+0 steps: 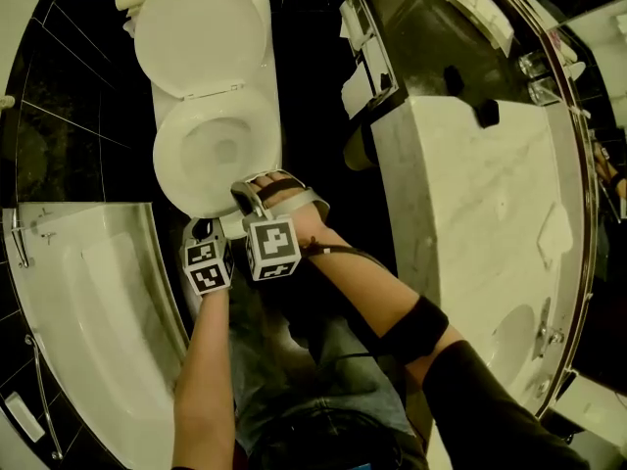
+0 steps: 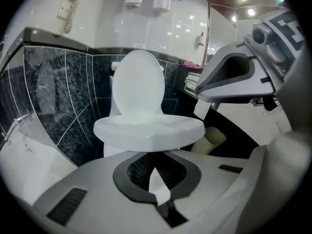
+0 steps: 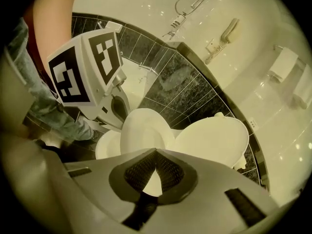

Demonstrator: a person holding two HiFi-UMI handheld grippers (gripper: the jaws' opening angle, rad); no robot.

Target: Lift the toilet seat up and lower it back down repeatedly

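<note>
The white toilet point(image 1: 211, 155) stands at the upper left of the head view, its lid point(image 1: 199, 32) raised against the tank and its seat point(image 2: 148, 128) lying flat on the bowl. Both grippers hover side by side at the bowl's front rim. My left gripper point(image 1: 202, 227) is shut and empty; in its own view the left gripper point(image 2: 156, 156) has its pads meeting just below the seat's front edge. My right gripper point(image 1: 251, 204) sits at the rim's right front. There too the right gripper point(image 3: 156, 152) is shut, with nothing seen between the pads, and the seat point(image 3: 146, 128) lies just beyond.
A white bathtub point(image 1: 88, 302) fills the left side. A marble vanity point(image 1: 470, 204) with a sink point(image 1: 514, 341) runs down the right. Dark tiled walls surround the toilet. The person's jeans-clad legs point(image 1: 323, 380) stand in the narrow gap before the bowl.
</note>
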